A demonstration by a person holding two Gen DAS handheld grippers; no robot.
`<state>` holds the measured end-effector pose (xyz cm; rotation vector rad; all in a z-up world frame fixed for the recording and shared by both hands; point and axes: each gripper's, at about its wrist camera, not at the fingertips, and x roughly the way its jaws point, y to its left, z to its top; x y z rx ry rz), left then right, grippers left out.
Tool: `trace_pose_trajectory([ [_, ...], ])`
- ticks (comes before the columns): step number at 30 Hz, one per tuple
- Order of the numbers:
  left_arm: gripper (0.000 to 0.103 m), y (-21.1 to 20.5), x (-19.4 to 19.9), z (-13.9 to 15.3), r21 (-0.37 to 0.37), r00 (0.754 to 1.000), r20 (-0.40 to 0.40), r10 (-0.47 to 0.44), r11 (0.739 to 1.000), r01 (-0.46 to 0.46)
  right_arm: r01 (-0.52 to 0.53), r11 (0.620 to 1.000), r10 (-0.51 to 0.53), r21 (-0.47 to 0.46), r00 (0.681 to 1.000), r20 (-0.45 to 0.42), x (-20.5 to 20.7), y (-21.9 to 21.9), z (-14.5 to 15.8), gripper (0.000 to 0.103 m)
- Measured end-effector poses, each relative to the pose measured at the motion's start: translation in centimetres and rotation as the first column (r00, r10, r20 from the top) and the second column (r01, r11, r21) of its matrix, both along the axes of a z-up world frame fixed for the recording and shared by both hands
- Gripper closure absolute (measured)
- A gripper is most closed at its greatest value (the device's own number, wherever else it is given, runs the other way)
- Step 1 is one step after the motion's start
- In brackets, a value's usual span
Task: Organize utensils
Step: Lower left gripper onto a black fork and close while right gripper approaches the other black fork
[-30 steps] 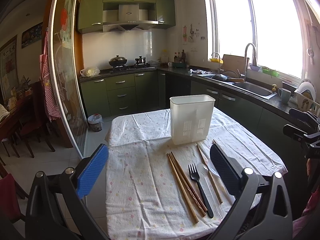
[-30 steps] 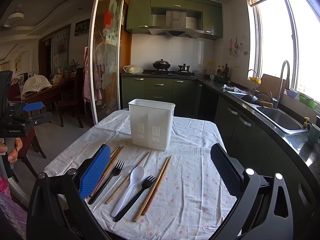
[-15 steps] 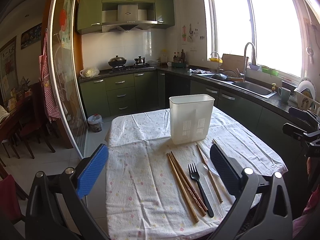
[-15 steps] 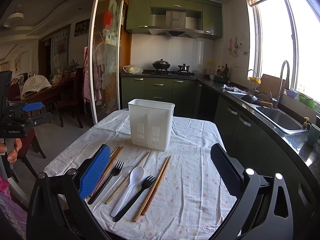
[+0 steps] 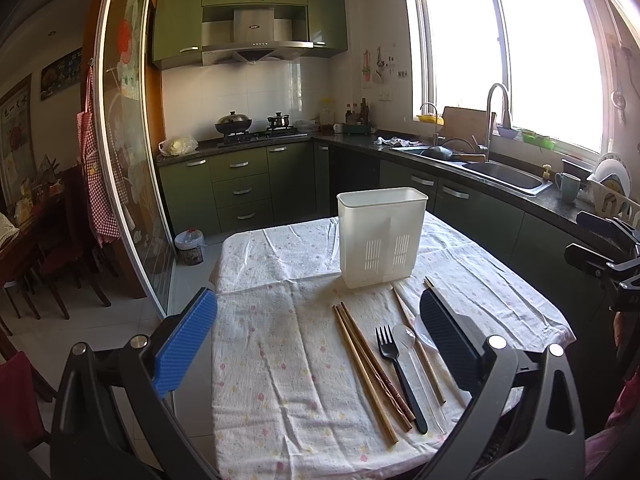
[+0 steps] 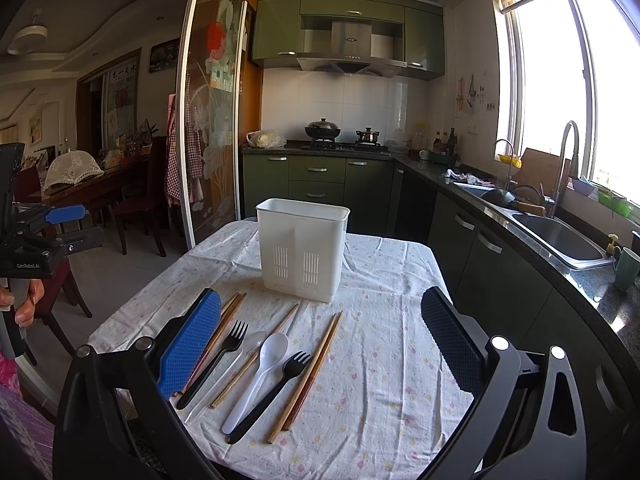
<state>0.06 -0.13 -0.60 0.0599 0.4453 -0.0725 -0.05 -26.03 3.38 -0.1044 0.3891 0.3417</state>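
A white plastic utensil holder (image 5: 382, 236) (image 6: 302, 250) stands upright on the cloth-covered table (image 5: 288, 360) (image 6: 384, 360). In front of it lie wooden chopsticks (image 5: 370, 366) (image 6: 306, 376), two black forks (image 5: 400, 372) (image 6: 276, 390), a clear spoon (image 5: 404, 338) and a white spoon (image 6: 258, 378). My left gripper (image 5: 316, 336) is open and empty, held above the table's near edge, left of the utensils. My right gripper (image 6: 320, 338) is open and empty, above the utensils' near ends. The left gripper also shows at the left edge of the right wrist view (image 6: 68, 226).
Green kitchen cabinets (image 5: 240, 188) line the back wall and right side, with a sink (image 6: 556, 236) and a mug (image 6: 626, 268) on the right counter. A sliding glass door (image 6: 208, 128) stands left of the table. Dining chairs (image 6: 140, 200) stand beyond it.
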Motion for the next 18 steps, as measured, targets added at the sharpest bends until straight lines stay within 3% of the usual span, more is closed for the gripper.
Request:
trace_pose_trajectory([
  [13, 0.006, -0.1, 0.2, -0.1, 0.006, 1.0, -0.015, -0.008, 1.0, 0.008, -0.004, 1.0, 0.004, 0.003, 1.0, -0.009, 0.1, 0.0, 0.0, 0.004],
  [15, 0.006, -0.2, 1.0, -0.1, -0.005, 0.998, -0.051, -0.035, 0.999, 0.034, -0.012, 1.0, 0.012, 0.008, 0.999, -0.03, 0.5, 0.0, -0.2, 0.004],
  [18, 0.006, -0.2, 3.0, -0.6, -0.078, 0.982, -0.156, -0.107, 0.992, 0.095, -0.016, 0.998, 0.022, 0.059, 0.994, -0.108, 1.7, -0.7, -0.5, 0.004],
])
